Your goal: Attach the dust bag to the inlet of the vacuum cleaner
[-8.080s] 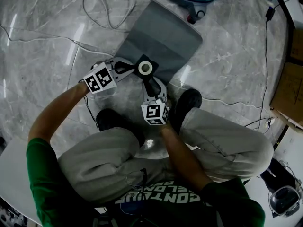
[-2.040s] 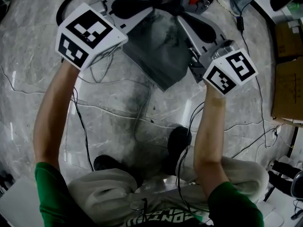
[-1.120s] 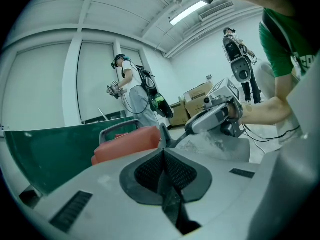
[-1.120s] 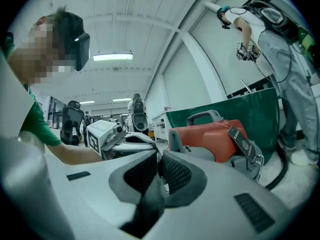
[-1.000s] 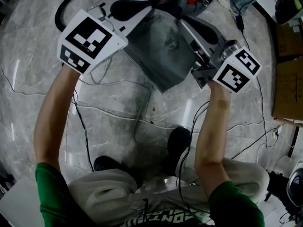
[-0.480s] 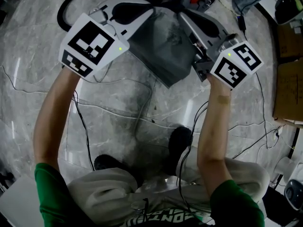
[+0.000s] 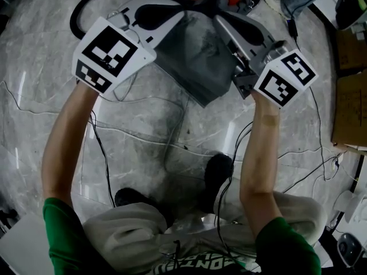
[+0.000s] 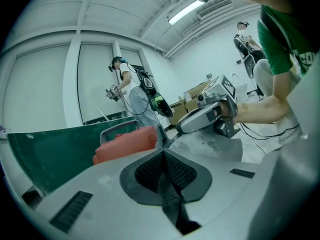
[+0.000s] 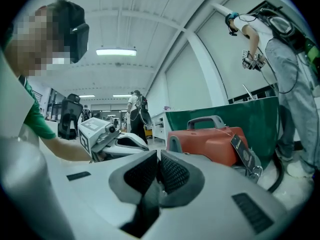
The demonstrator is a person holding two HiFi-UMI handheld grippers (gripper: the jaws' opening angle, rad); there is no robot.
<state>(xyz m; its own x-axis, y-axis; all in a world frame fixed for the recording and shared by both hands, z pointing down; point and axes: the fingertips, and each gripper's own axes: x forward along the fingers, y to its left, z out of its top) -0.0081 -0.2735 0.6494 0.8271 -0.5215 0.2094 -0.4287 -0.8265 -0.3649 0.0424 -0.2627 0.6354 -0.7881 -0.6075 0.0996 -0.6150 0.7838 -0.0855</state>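
Grey marble-look floor (image 7: 172, 136), loose cables (image 7: 140, 132) across it; open hall, strip light (image 9: 116, 52) overhead. Cardboard boxes (image 7: 351, 56) at the right edge, contents not visible. Dust bag (image 7: 198, 56) was grey, creased and smudged, hanging off the floor just in front of the red vacuum cleaner (image 9: 210, 141). Left gripper (image 8: 161, 146) and right gripper (image 9: 157, 166) were both pinched narrow on its dark upper end.

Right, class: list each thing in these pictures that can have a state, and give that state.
dust bag, off the floor, hanging between both grippers
left gripper, shut on the dust bag
right gripper, shut on the dust bag
vacuum cleaner, upright beyond the bag, handle up, inlet not visible
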